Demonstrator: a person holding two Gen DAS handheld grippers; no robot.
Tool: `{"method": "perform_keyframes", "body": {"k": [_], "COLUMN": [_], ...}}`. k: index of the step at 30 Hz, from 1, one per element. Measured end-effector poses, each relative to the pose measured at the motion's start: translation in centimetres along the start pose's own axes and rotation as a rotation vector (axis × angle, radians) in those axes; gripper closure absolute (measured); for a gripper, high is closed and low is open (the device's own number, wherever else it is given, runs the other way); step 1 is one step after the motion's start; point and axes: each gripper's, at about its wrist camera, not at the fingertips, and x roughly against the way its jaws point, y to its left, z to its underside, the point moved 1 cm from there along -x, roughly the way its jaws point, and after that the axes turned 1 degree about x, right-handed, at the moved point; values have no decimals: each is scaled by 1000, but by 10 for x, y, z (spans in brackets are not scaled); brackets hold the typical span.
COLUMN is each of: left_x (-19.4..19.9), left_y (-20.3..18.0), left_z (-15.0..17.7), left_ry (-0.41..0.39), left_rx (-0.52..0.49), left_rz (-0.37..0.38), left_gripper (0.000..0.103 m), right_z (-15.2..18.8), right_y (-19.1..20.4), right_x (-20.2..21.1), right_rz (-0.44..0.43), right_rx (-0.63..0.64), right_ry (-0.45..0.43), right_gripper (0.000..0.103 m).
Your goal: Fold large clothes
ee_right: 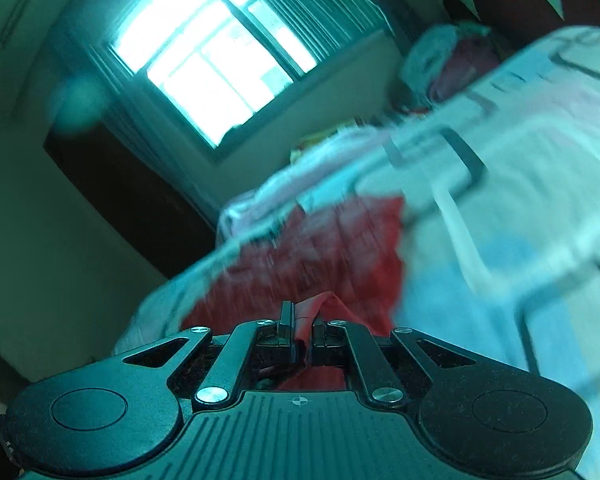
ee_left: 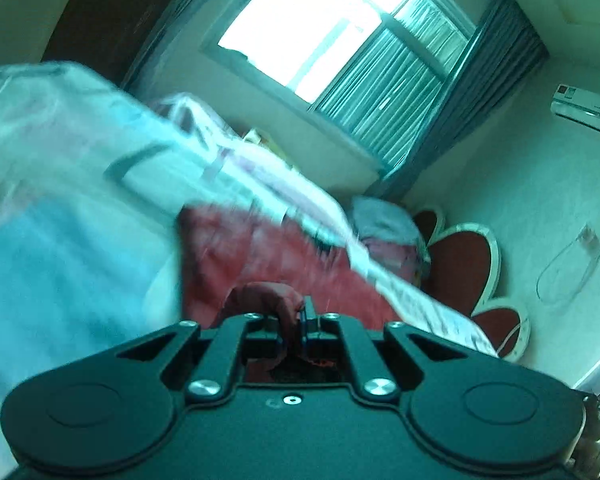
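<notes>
A red garment (ee_left: 268,256) lies on the pale patterned bed sheet (ee_left: 72,240). My left gripper (ee_left: 296,320) is shut on a bunched edge of it, with red cloth pinched between the fingers. In the right wrist view the same red garment (ee_right: 320,248) spreads ahead on the sheet (ee_right: 500,220). My right gripper (ee_right: 302,328) is shut on another edge of it, and a red fold stands up between the fingers. Both views are tilted and blurred.
A bright window with curtains (ee_left: 340,28) is behind the bed. A red petal-shaped headboard (ee_left: 464,264) and a pillow (ee_left: 384,228) lie at the bed's far end. A dark wardrobe (ee_right: 132,192) stands by the window. An air conditioner (ee_left: 584,112) hangs on the wall.
</notes>
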Motion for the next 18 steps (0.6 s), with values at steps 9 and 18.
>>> {"method": "perform_keyframes", "body": {"k": [9, 18], "left_x": [-157, -248], "left_y": [3, 48], "left_z": [-90, -112], "left_ry": [61, 94], "left_rx": [-61, -74], "left_rz": [-5, -110], "left_gripper": [95, 8], "right_z": [-116, -143], "right_y": [-4, -55], "right_x": [-150, -251], "right_rz": [-10, 154], "right_rx": [-100, -40], "right_ry": [11, -19], "right_gripper": [98, 16]}}
